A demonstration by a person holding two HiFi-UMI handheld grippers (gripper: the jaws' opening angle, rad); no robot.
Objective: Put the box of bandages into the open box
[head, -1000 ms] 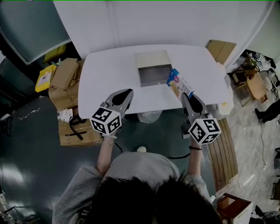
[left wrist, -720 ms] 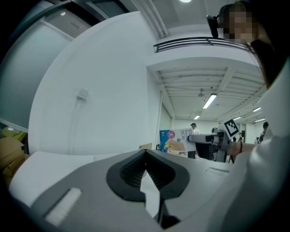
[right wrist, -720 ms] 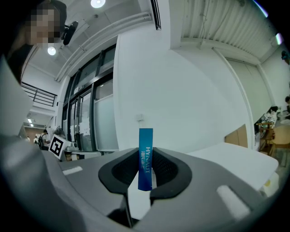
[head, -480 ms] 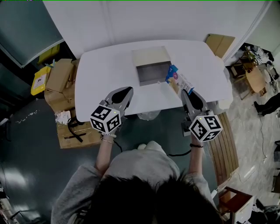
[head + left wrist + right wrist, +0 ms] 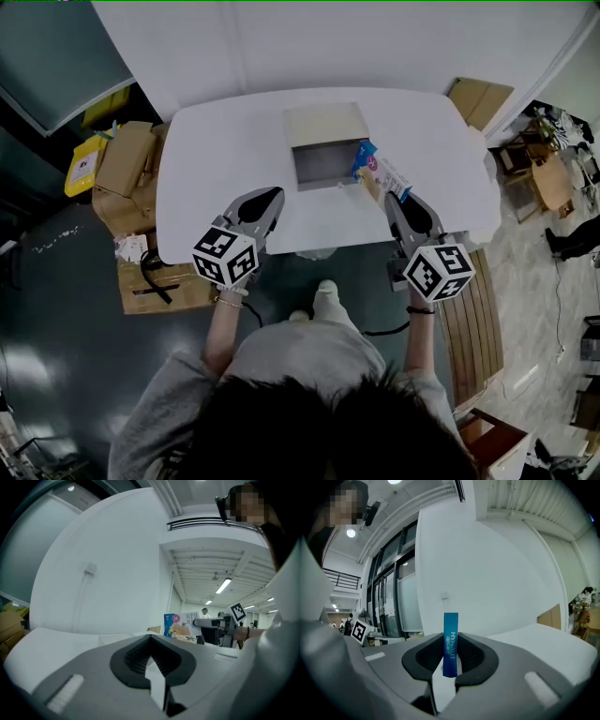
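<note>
The open box (image 5: 324,161), a grey carton with its lid folded back, sits on the white table (image 5: 225,159) at mid-table. Just right of it the box of bandages (image 5: 379,174), blue and white, is held tilted above the table. My right gripper (image 5: 390,199) is shut on its near end. In the right gripper view its blue edge (image 5: 450,644) stands upright between the jaws of that gripper (image 5: 451,641). The left gripper view shows the same box (image 5: 177,625) at the right. My left gripper (image 5: 267,202) hovers shut over the table's front edge, with nothing between its jaws (image 5: 151,639).
Cardboard boxes (image 5: 127,173) and a yellow package (image 5: 80,165) are stacked on the floor left of the table. A slatted wooden bench (image 5: 473,323) stands at the right. Flat cardboard (image 5: 480,101) leans behind the table's far right corner.
The head camera's view has shifted a little and the person's foot has come into view below the table edge. The held bandage box has edged slightly towards the open box.
</note>
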